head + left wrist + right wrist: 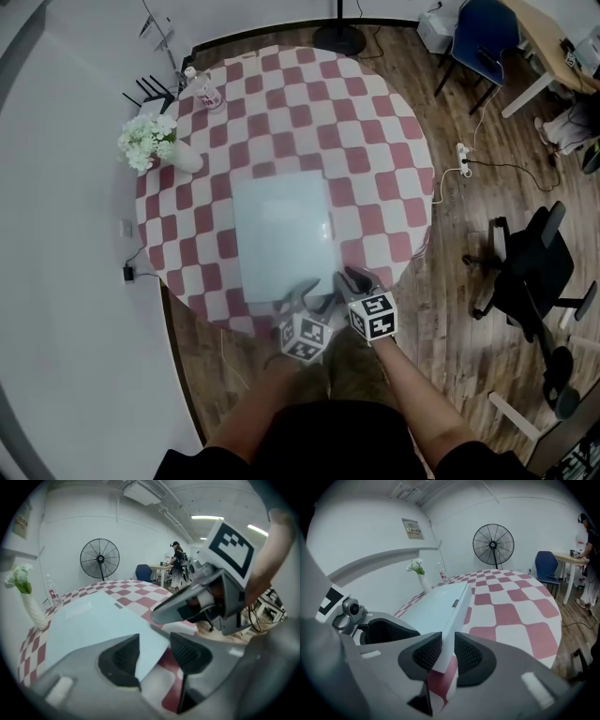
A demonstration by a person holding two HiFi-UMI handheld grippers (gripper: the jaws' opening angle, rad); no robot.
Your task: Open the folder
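Note:
A pale blue folder (281,230) lies shut and flat on the round table (375,141) with its red-and-white check cloth. Both grippers are at the folder's near edge. My left gripper (309,296) is open, and a near corner of the folder (89,620) reaches between its jaws (154,651) without the pads pressing on it. My right gripper (350,279) is at the near right corner. Its jaws (447,651) stand a narrow gap apart, and the folder's corner (436,604) shows in that gap above the cloth. The right gripper's body (211,592) hangs close beside the left.
A white vase of flowers (150,141) and a small bottle (206,91) stand at the table's far left. Beyond the table is a fan's base (337,37). A black office chair (534,272) and a blue chair (483,37) stand on the wooden floor to the right.

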